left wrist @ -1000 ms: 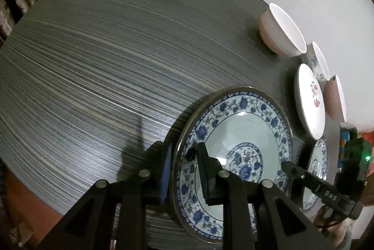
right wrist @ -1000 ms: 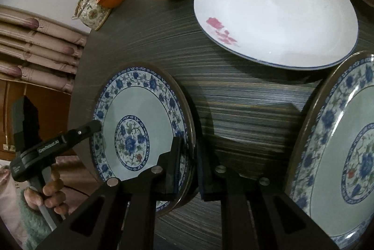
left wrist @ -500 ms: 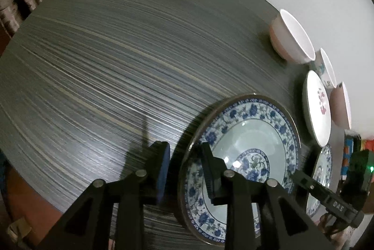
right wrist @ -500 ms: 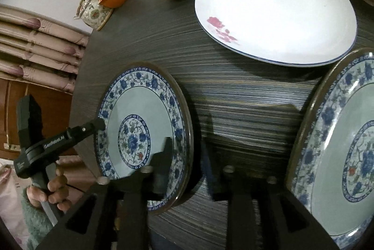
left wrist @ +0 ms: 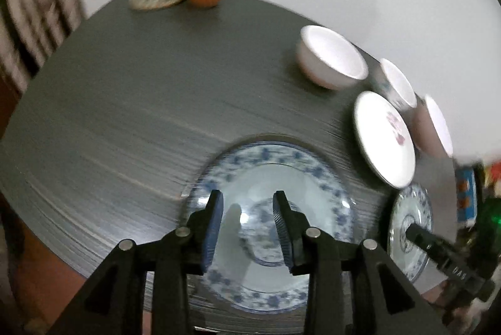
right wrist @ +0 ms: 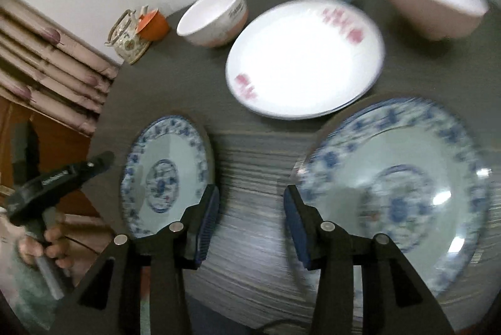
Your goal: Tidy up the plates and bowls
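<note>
My left hand-held gripper (left wrist: 247, 217) hangs over the blue-patterned plate (left wrist: 272, 228) at lower centre, jaws just opening, nothing pinched. My right hand-held gripper (right wrist: 250, 217) has likewise been spreading and holds nothing over bare tabletop (right wrist: 250, 159) between that plate and a second blue plate (right wrist: 397, 197) at lower right. I judge sorting barely begun: pink-flowered plate (right wrist: 305, 59) and three bowls (right wrist: 213, 17) remain unstacked, upper frame.
</note>
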`<state>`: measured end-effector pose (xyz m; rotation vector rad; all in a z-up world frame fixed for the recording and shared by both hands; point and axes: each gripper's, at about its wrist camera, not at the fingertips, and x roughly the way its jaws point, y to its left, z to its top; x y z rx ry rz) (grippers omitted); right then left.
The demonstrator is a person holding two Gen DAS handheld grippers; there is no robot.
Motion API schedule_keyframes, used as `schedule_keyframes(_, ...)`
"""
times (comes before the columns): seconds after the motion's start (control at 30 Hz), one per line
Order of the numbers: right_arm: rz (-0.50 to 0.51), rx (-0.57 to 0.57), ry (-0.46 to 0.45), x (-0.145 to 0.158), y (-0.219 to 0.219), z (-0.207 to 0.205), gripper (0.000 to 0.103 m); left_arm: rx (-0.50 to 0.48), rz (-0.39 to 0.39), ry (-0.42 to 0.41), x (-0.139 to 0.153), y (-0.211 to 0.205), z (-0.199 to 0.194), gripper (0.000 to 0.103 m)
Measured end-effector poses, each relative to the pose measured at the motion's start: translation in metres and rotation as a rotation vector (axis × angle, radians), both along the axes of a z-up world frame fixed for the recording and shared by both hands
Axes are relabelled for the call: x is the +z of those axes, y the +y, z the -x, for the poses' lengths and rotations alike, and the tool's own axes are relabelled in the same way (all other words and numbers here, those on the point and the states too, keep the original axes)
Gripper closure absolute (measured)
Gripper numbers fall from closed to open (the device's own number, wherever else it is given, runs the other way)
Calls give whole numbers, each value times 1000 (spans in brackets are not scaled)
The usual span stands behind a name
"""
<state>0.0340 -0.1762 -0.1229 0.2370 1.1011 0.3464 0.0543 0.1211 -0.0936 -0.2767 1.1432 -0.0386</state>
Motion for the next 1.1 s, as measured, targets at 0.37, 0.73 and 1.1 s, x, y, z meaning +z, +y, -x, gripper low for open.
schedule_keyframes(0.37, 129, -36, -151, 26, -50, 35, 58, -152, 0, -12, 3, -102, 14, 69)
schedule_keyframes(0.73, 221, 29, -148, 55, -129, 50, 44, -232, 70, 32, -8, -159, 14, 69)
schedule_keyframes(1.1, -60, -2, 101, 4, -193, 28, 42, -253, 316, 182, -31, -178, -1, 69)
